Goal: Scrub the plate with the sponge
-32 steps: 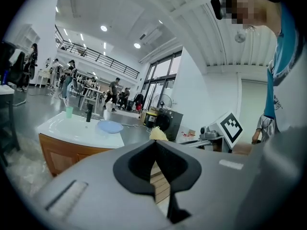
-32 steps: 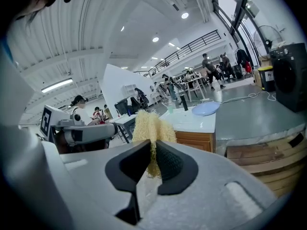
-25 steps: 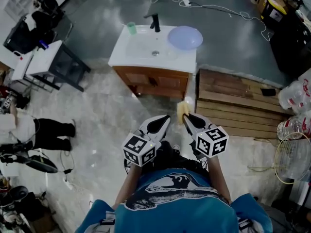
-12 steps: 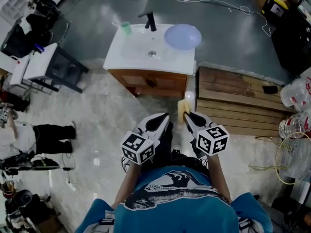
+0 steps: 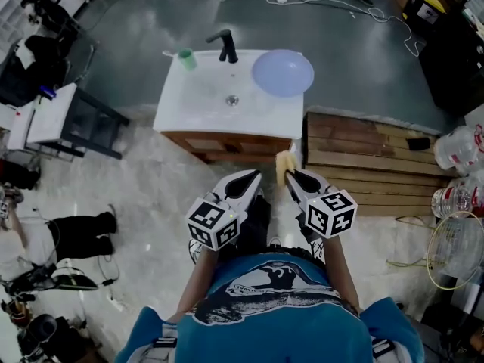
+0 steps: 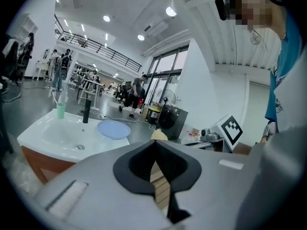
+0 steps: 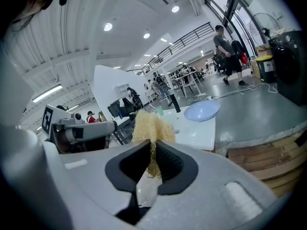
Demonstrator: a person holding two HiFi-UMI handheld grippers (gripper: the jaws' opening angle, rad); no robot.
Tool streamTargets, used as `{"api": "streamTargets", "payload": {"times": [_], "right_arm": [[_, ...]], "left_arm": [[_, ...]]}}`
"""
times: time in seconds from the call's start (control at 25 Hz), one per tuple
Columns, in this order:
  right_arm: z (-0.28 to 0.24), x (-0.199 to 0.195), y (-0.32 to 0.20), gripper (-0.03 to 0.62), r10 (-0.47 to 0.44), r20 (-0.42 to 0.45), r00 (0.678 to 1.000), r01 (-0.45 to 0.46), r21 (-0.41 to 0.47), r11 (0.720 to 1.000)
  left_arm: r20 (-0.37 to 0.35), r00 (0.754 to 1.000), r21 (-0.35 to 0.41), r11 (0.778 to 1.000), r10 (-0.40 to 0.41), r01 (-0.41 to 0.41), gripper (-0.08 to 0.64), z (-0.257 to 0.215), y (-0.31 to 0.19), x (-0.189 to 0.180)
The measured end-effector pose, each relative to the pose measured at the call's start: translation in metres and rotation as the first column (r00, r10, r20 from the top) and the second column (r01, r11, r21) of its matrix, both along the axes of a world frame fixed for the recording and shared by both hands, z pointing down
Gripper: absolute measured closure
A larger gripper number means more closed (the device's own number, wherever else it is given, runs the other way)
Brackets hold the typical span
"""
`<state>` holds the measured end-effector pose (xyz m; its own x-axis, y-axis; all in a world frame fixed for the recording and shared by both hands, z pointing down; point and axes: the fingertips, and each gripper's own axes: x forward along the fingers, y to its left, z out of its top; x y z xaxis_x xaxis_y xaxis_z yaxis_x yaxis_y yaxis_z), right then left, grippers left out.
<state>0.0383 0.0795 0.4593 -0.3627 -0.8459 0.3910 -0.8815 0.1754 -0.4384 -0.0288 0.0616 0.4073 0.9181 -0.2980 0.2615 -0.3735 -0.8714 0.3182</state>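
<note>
A pale blue plate (image 5: 283, 72) rests on the right side of the white sink vanity (image 5: 198, 110), also seen as plate (image 6: 113, 129) and plate (image 7: 202, 111) in the gripper views. My right gripper (image 5: 287, 177) is shut on a yellow sponge (image 5: 284, 165); the sponge (image 7: 150, 128) sticks up from between the pinched jaws. My left gripper (image 5: 254, 176) is shut with nothing in it, its jaws meeting at gripper (image 6: 154, 143). Both grippers hang side by side over the floor, short of the vanity's front.
A black faucet (image 5: 224, 45) and a green cup (image 5: 186, 58) stand at the basin's back. A wooden pallet platform (image 5: 370, 161) lies right of the vanity. A grey cart (image 5: 57, 119) stands to the left. Cables (image 5: 325, 7) trail on the floor beyond; people walk far off.
The vanity has slid lower and closer in the head view as the person steps toward it. Both grippers keep their hold and spacing.
</note>
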Motion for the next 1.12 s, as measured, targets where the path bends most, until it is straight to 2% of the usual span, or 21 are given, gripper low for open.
{"api": "streamTargets", "payload": {"times": [0.28, 0.6, 0.8, 1.12], "right_arm": [[-0.009, 0.015, -0.071, 0.558, 0.035, -0.012, 0.999, -0.035, -0.006, 0.999], [-0.007, 0.023, -0.131, 0.558, 0.081, -0.031, 0.996, -0.082, -0.026, 0.996], [-0.005, 0.033, -0.150, 0.558, 0.124, -0.037, 0.992, -0.125, -0.030, 0.992], [0.006, 0.043, -0.155, 0.558, 0.151, -0.049, 0.987, -0.155, -0.079, 0.985]], "left_arm": [[-0.019, 1.000, -0.005, 1.000, 0.025, -0.025, 0.547, -0.008, -0.080, 0.015], [-0.033, 0.998, -0.009, 0.998, 0.062, -0.063, 0.546, -0.008, -0.149, 0.021], [-0.039, 0.996, -0.022, 0.996, 0.084, -0.085, 0.546, -0.004, -0.173, 0.026], [-0.042, 0.995, -0.083, 0.992, 0.094, -0.098, 0.548, 0.013, -0.183, 0.030]]}}
